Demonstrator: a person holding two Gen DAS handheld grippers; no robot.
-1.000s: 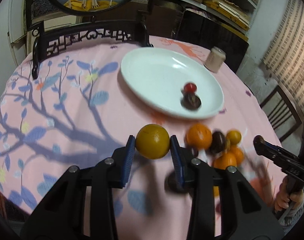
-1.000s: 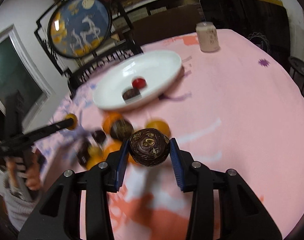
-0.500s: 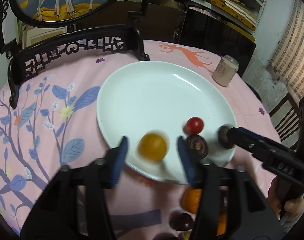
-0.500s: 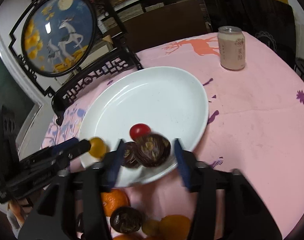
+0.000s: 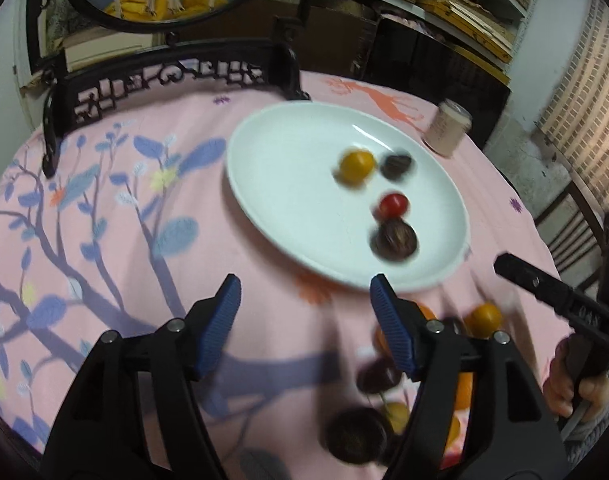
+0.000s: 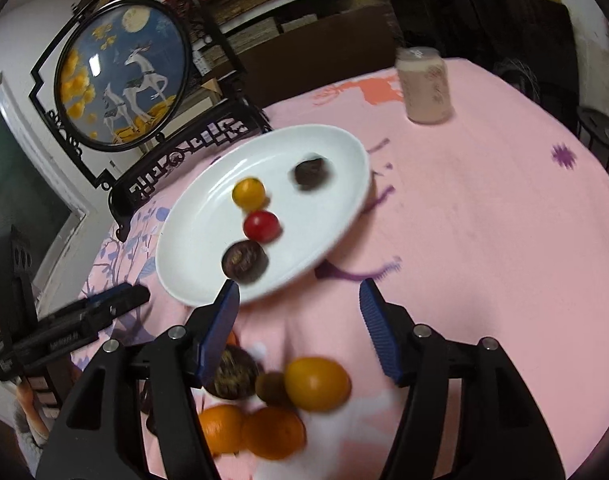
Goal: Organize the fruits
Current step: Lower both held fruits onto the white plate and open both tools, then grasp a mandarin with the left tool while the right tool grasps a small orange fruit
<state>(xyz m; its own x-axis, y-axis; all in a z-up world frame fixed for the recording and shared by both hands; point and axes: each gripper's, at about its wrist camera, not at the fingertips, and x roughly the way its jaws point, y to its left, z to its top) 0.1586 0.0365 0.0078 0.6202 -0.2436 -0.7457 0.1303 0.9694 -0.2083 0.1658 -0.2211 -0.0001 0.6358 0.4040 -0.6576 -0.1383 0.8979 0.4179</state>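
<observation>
A white oval plate [image 5: 288,200] [image 6: 208,248] lies on the pink tablecloth. On it are a yellow fruit [image 5: 356,166] [image 6: 248,193], a red fruit [image 5: 393,205] [image 6: 261,225] and two dark brown fruits [image 5: 396,240] [image 6: 310,174]. My left gripper [image 5: 304,296] is open and empty, above the cloth just short of the plate's near rim. My right gripper [image 6: 298,294] is open and empty at the plate's near edge. A pile of orange, yellow and dark fruits [image 6: 280,404] [image 5: 424,364] lies on the cloth under both grippers.
A pink drinks can [image 5: 448,134] [image 6: 424,86] stands beyond the plate. A dark carved wooden stand [image 5: 176,76] with a round deer picture [image 6: 122,76] stands at the table's far edge. A chair [image 5: 572,216] is at the right.
Both grippers opened and let their fruits go onto the plate: the yellow one from the left, a dark one from the right. Both have drawn back toward the pile.
</observation>
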